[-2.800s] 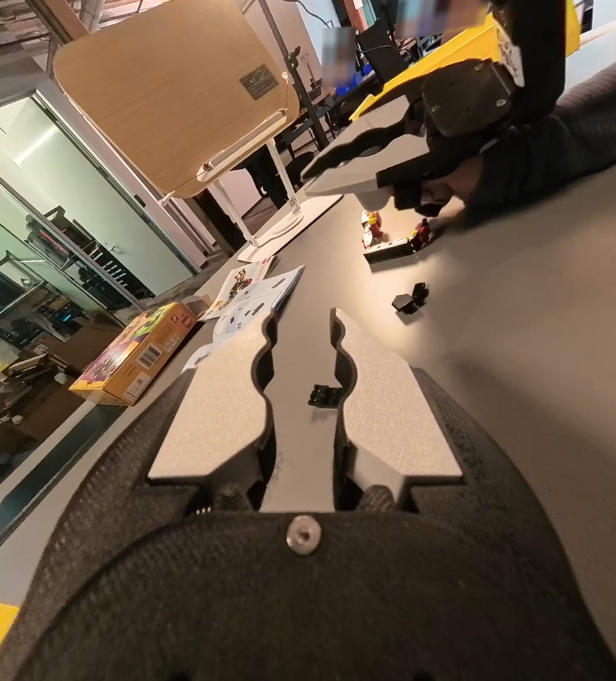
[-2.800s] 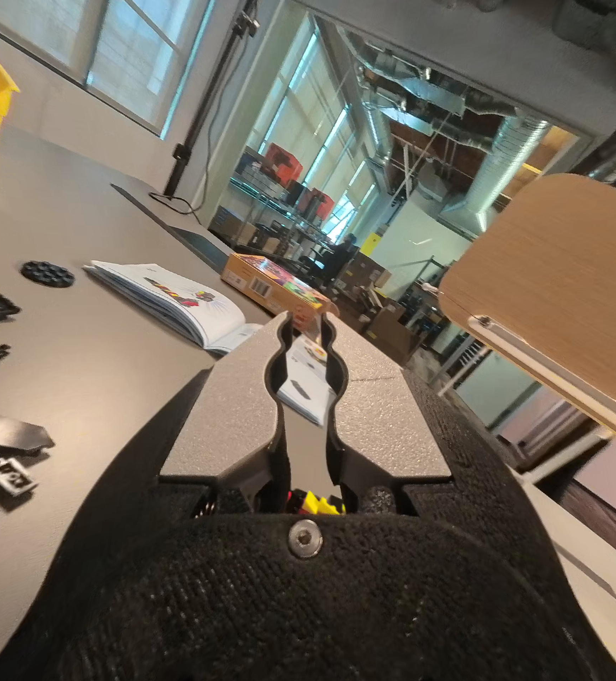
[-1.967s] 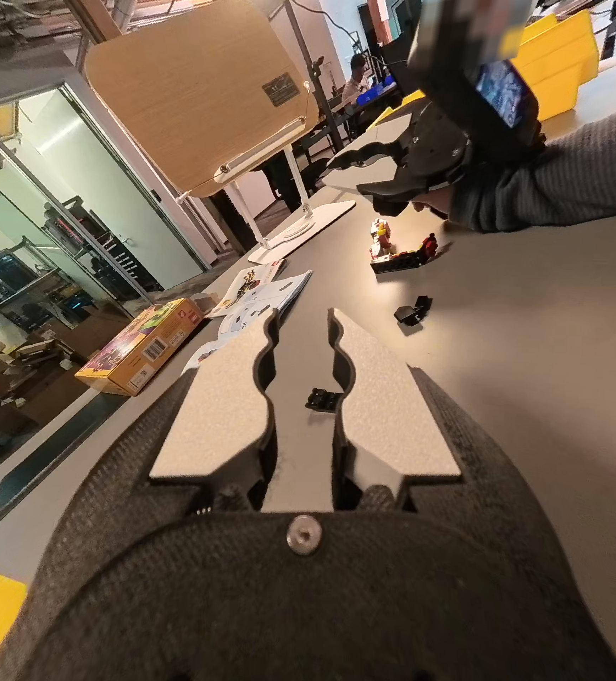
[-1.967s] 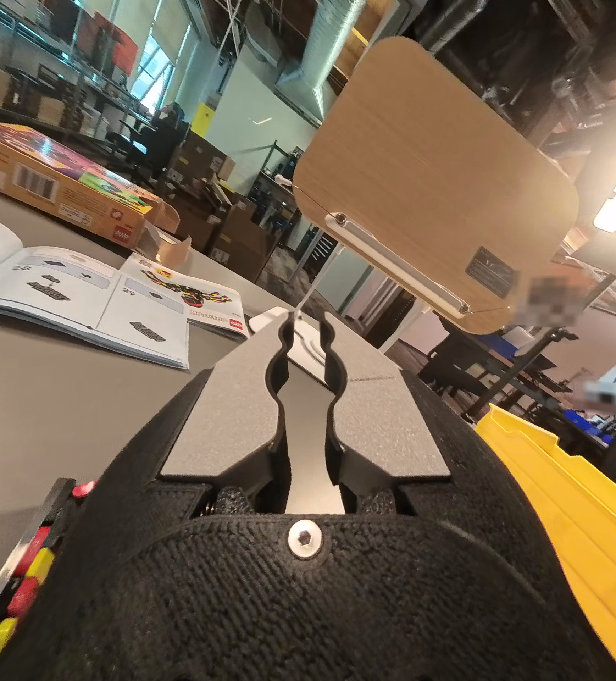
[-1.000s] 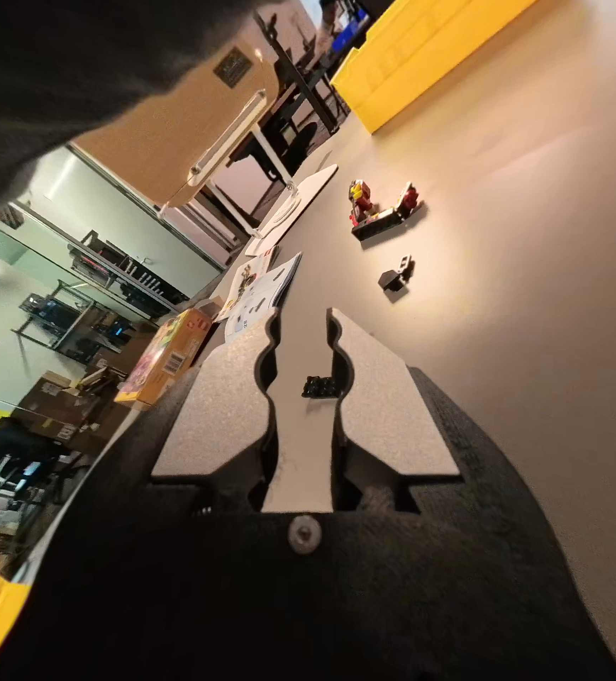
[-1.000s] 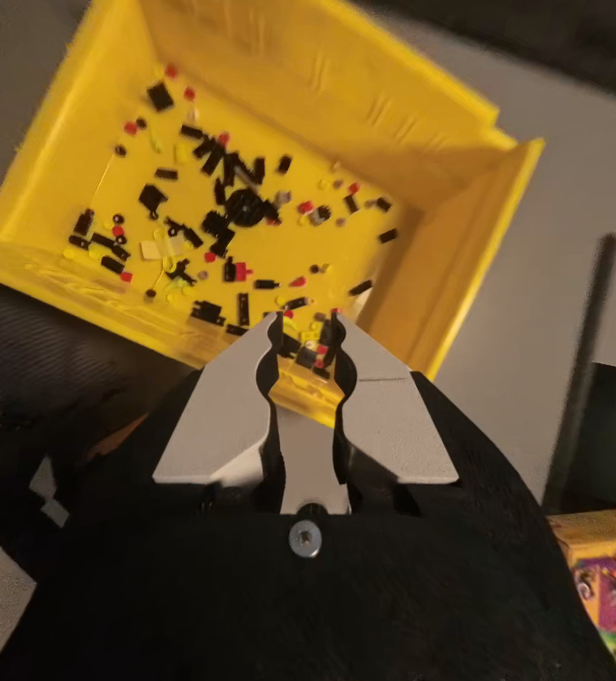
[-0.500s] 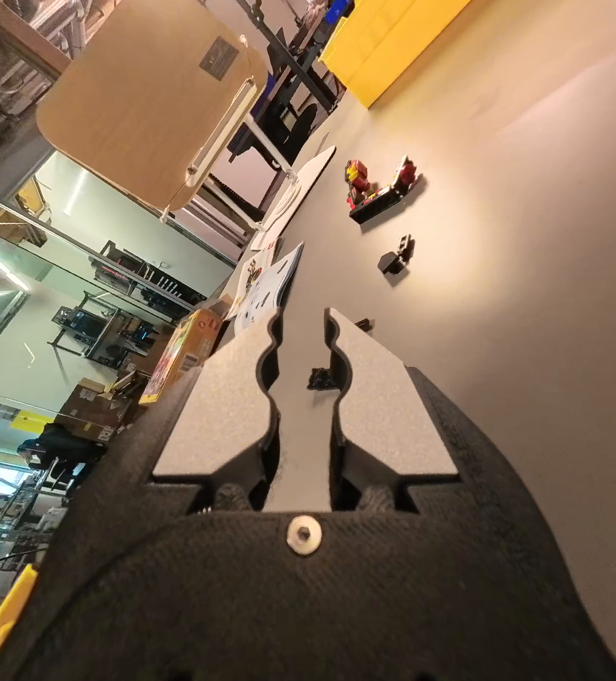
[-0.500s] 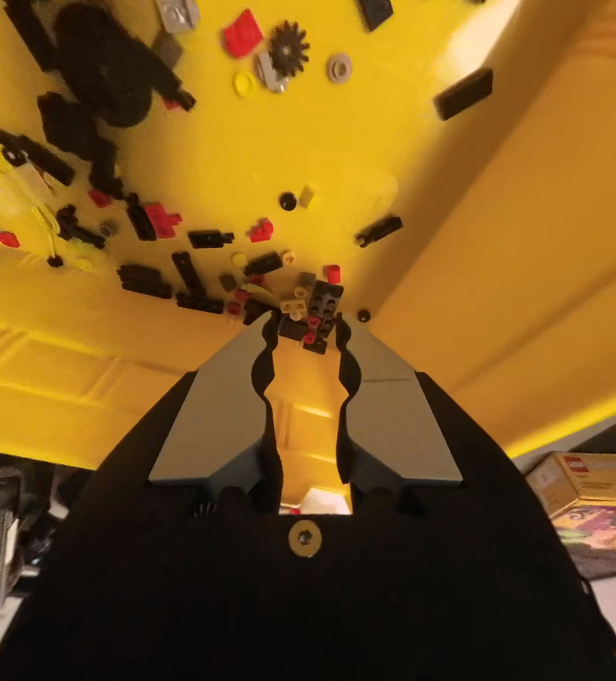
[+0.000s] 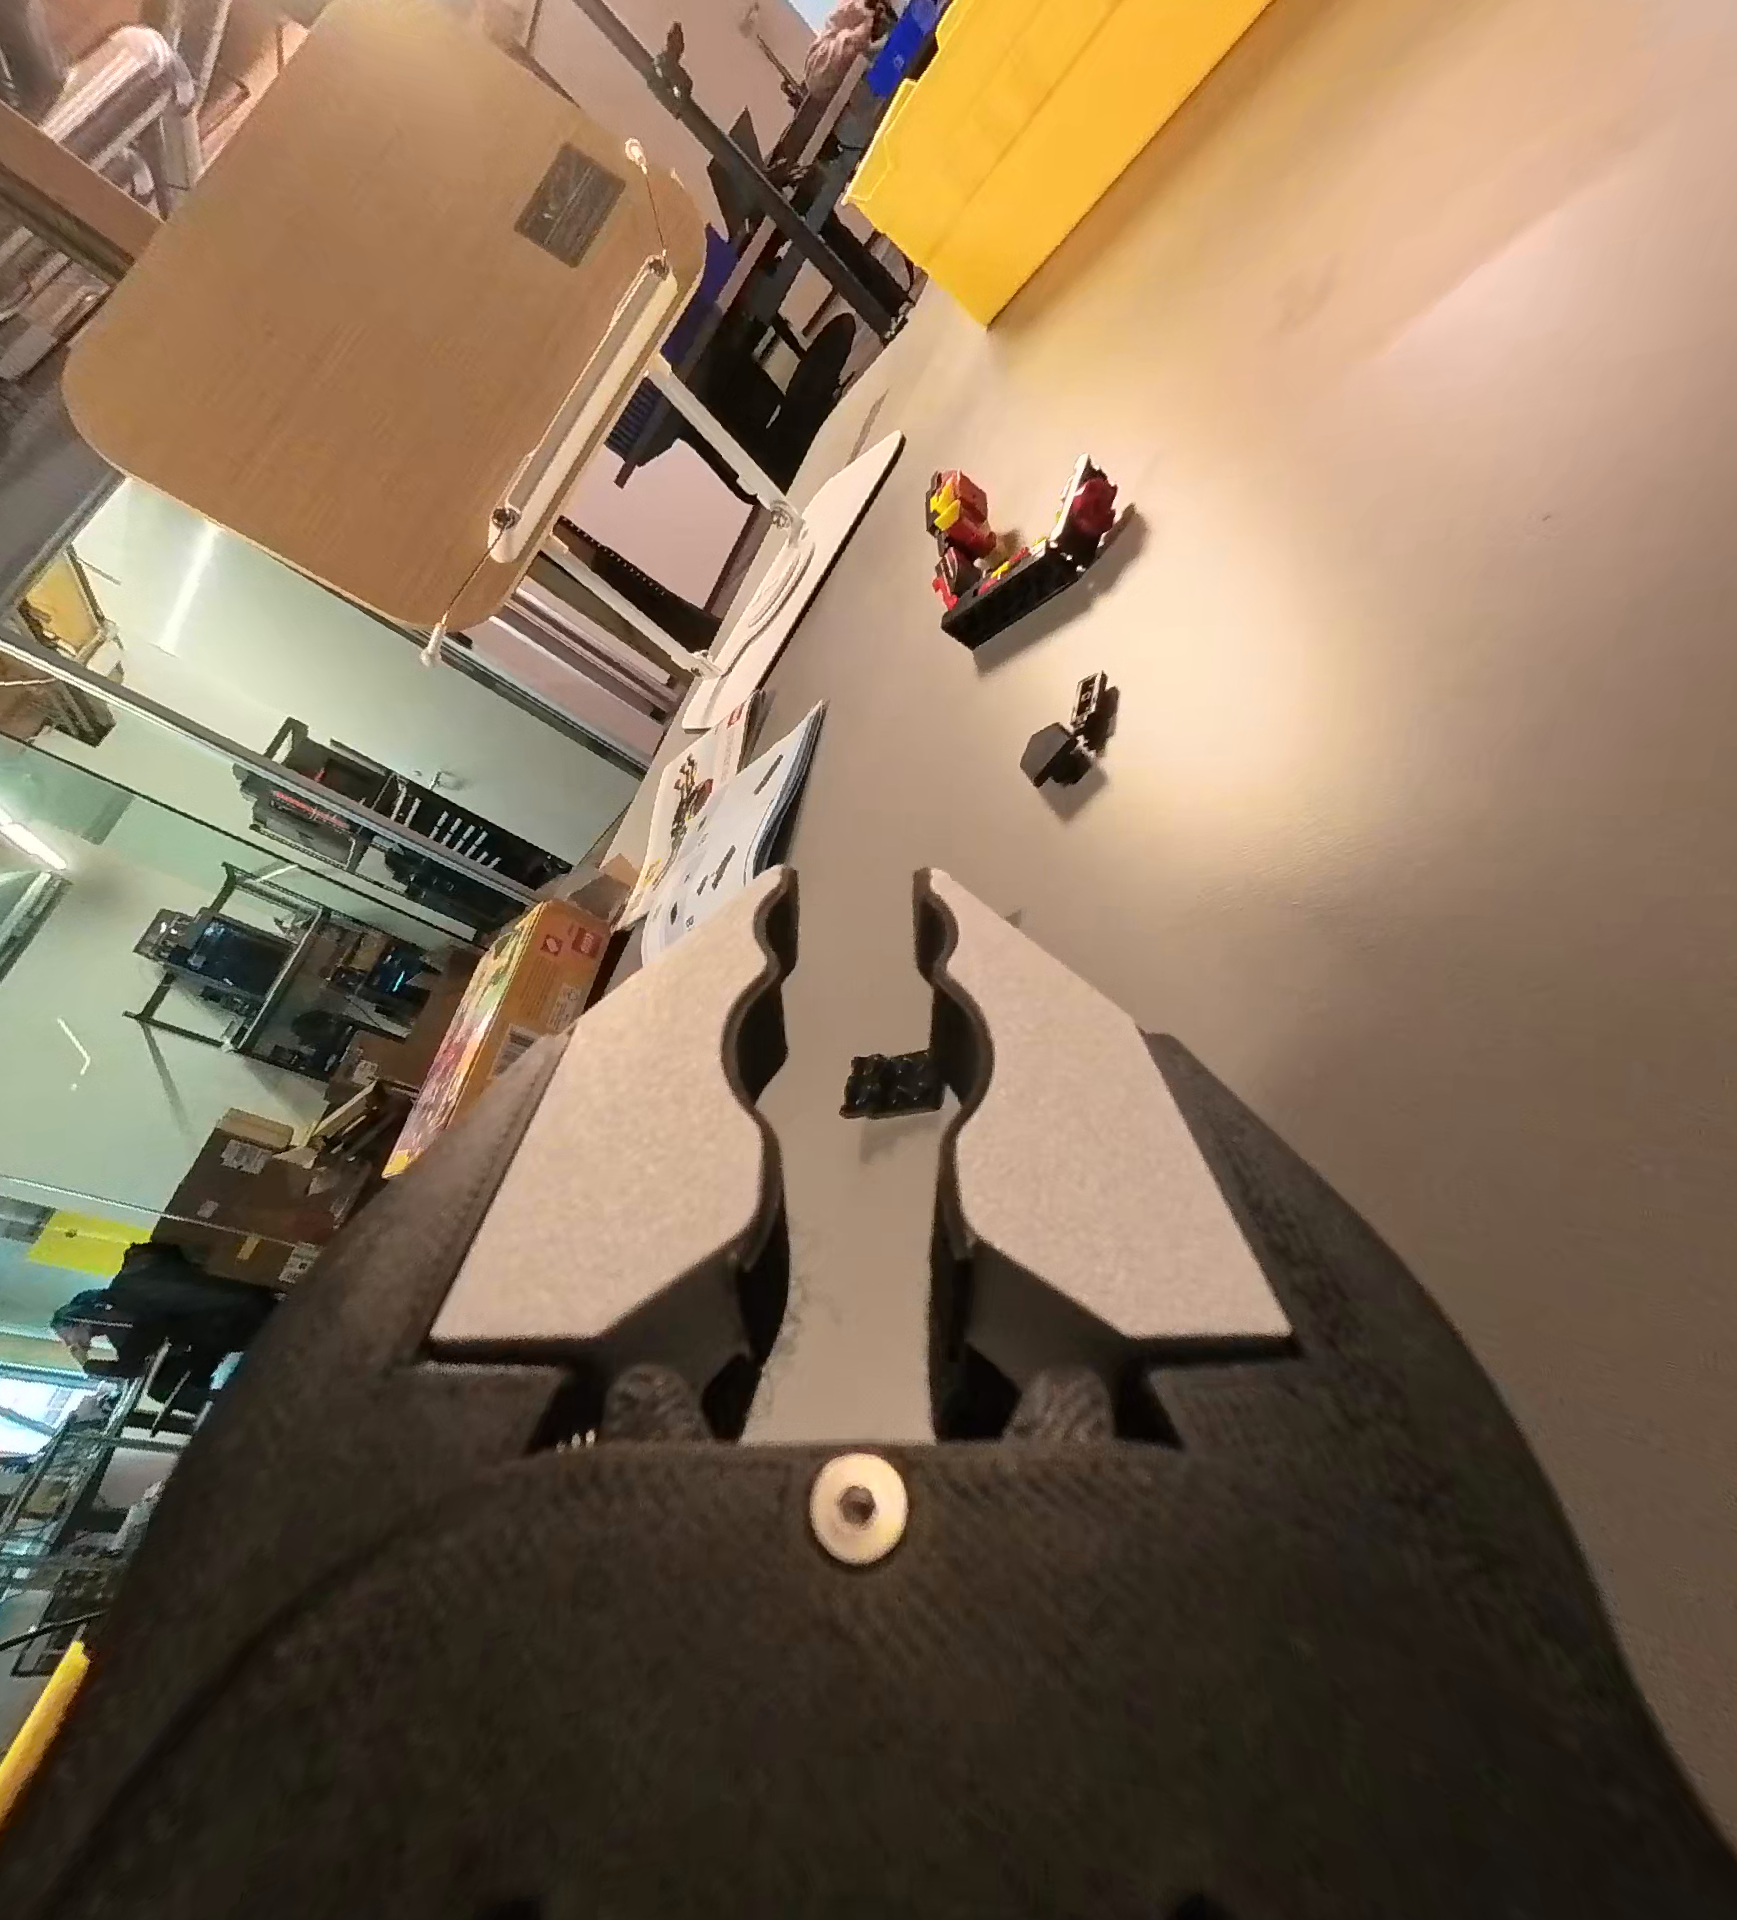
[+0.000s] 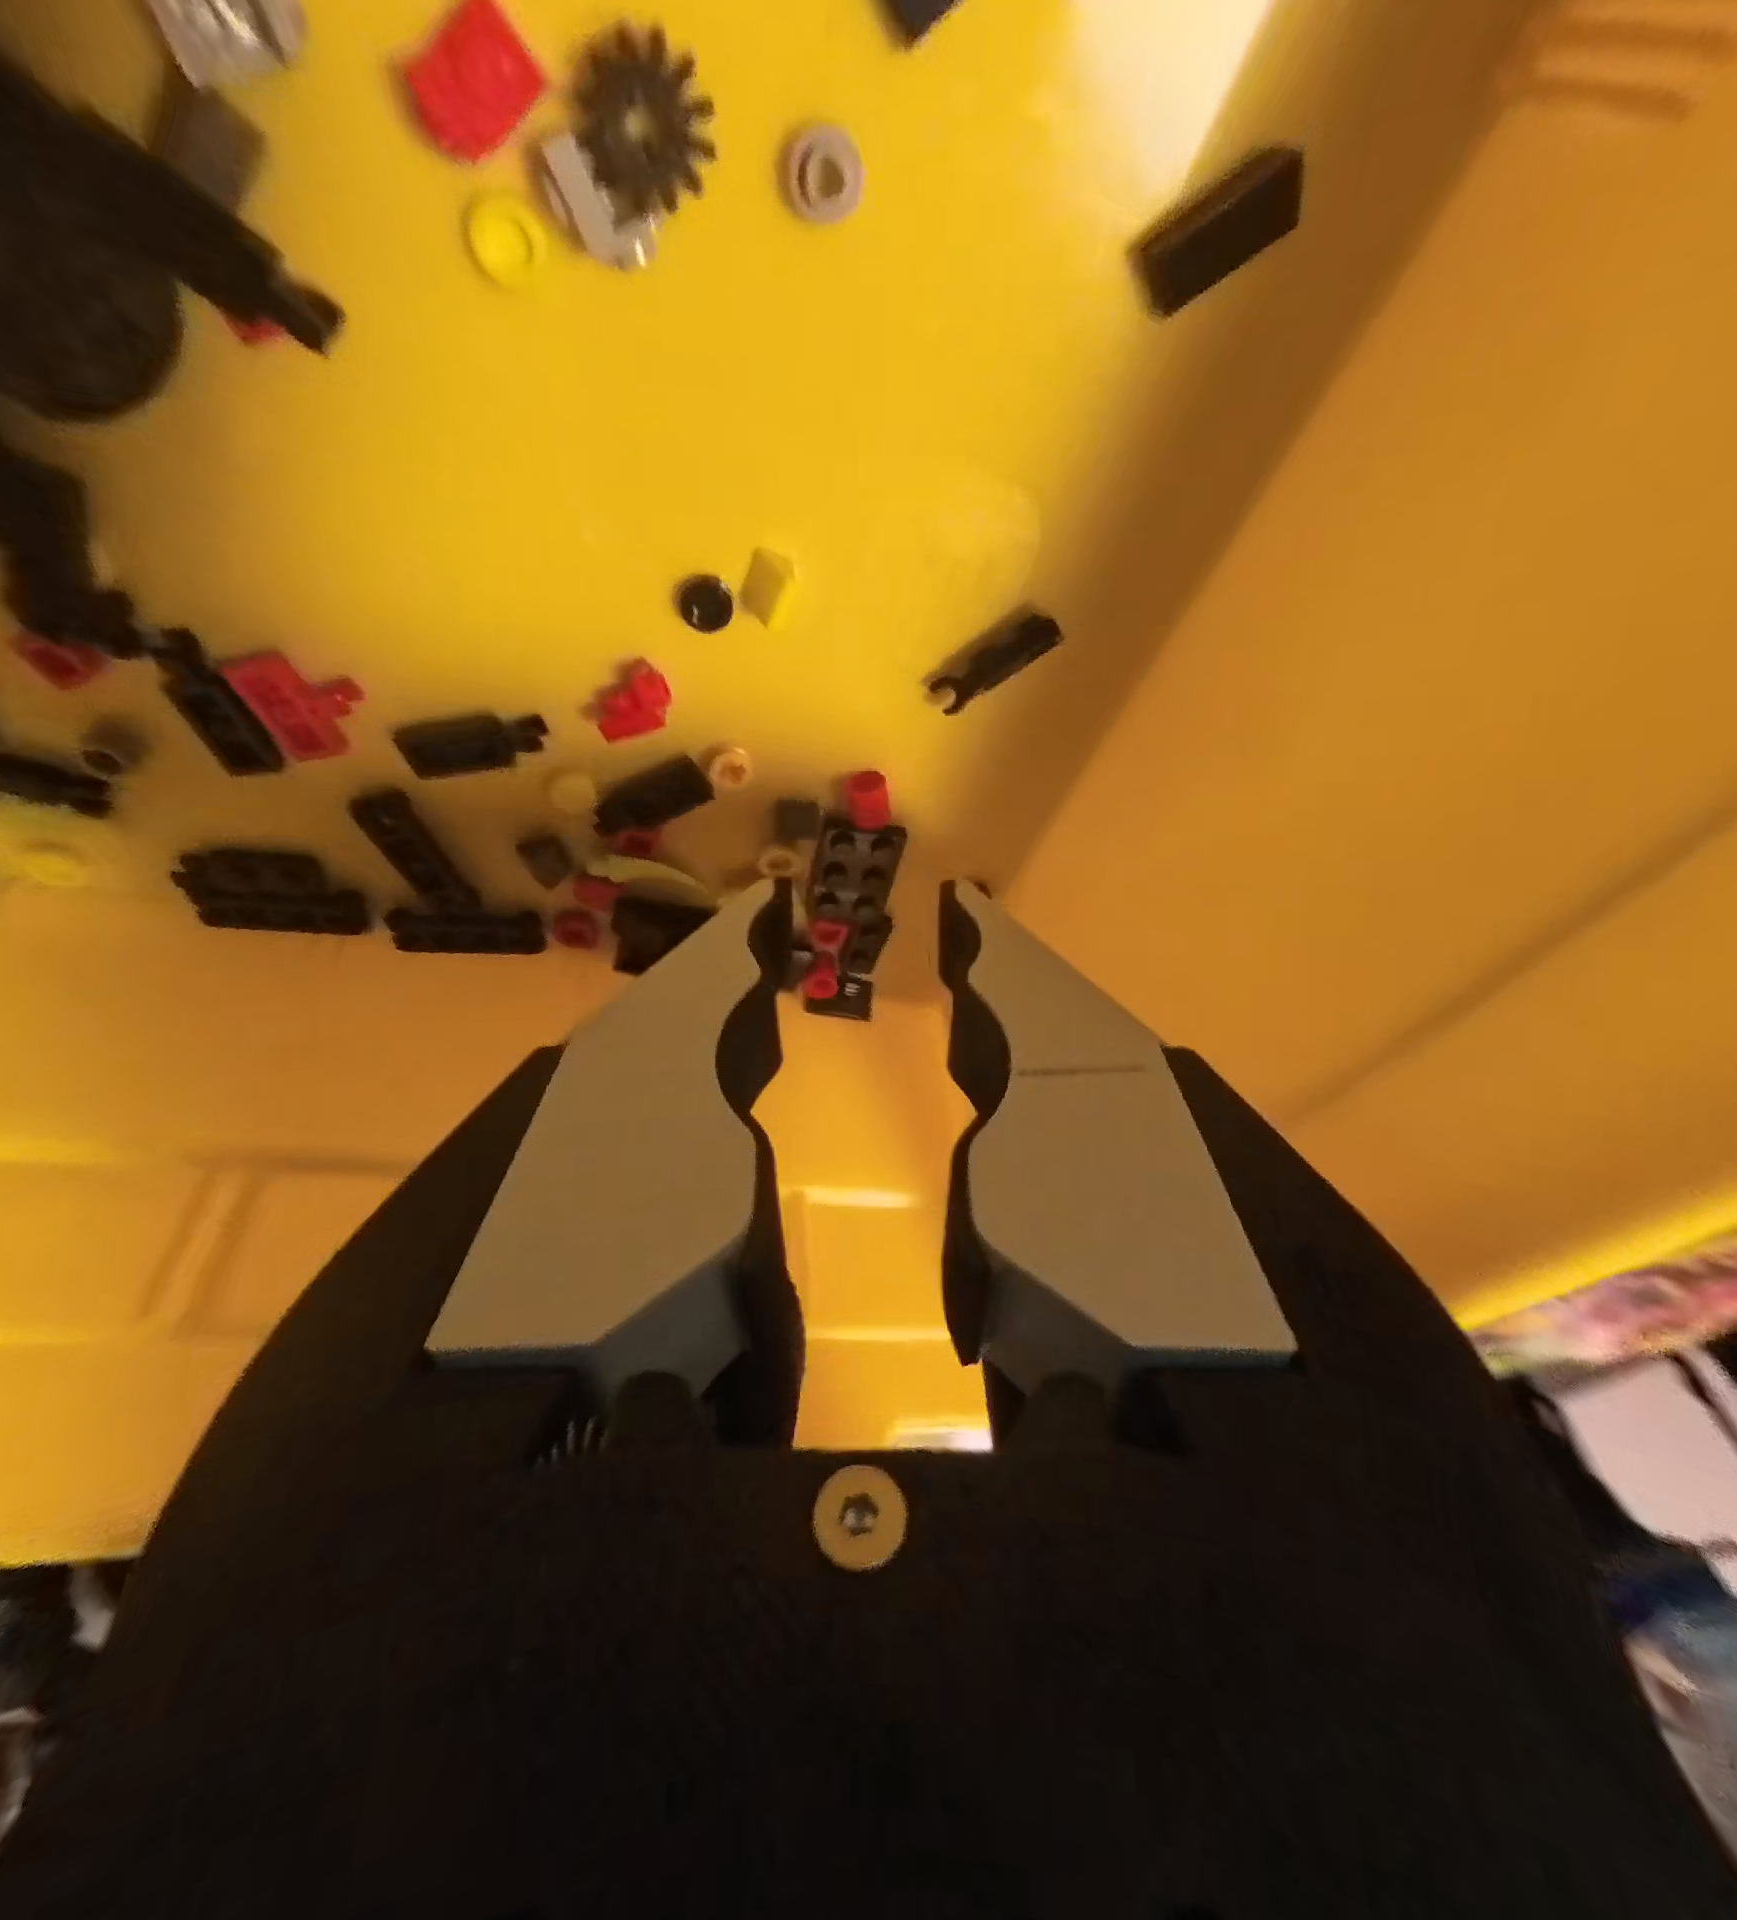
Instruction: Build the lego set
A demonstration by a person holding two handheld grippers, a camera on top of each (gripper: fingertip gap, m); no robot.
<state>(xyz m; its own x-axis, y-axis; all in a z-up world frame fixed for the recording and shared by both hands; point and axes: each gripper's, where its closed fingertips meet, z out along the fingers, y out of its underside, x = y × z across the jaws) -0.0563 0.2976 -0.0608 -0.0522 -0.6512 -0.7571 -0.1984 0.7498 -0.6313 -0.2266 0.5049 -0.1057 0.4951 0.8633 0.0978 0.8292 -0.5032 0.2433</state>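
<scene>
We see two hand-held grippers, one in each wrist view. The left hand-held gripper (image 9: 851, 940) lies low over the grey desk (image 9: 1415, 935), its two pale fingers spread apart and holding nothing. One small black studded plate (image 9: 893, 1083) lies on the desk in the gap between them, close to the right finger; we cannot tell whether it touches. Farther along the desk sit two small black pieces (image 9: 1066, 740) side by side. Beyond those stands one partly built model (image 9: 1025, 556), a black base strip carrying dark red and yellow bricks. To the left lie one open instruction booklet (image 9: 729, 831) and one orange set box (image 9: 505, 1029). At the far end we see one wooden board on a white stand (image 9: 376, 312) and one yellow bin (image 9: 1040, 135).

The right hand-held gripper (image 10: 859, 902) points down into a yellow bin (image 10: 1415, 623), its fingers also spread and gripping nothing. Just past the fingertips lies one small cluster of black plates with red studs (image 10: 848, 899), and the left fingertip is close beside it. Across the bin floor are scattered several dozen loose pieces, mostly black, with some red, yellow and grey. Among them, farther off, we count one dark gear wheel (image 10: 640, 130), one red square plate (image 10: 474, 94), one grey round piece (image 10: 822, 177) and one black bar (image 10: 1217, 229). This view is somewhat blurred.
</scene>
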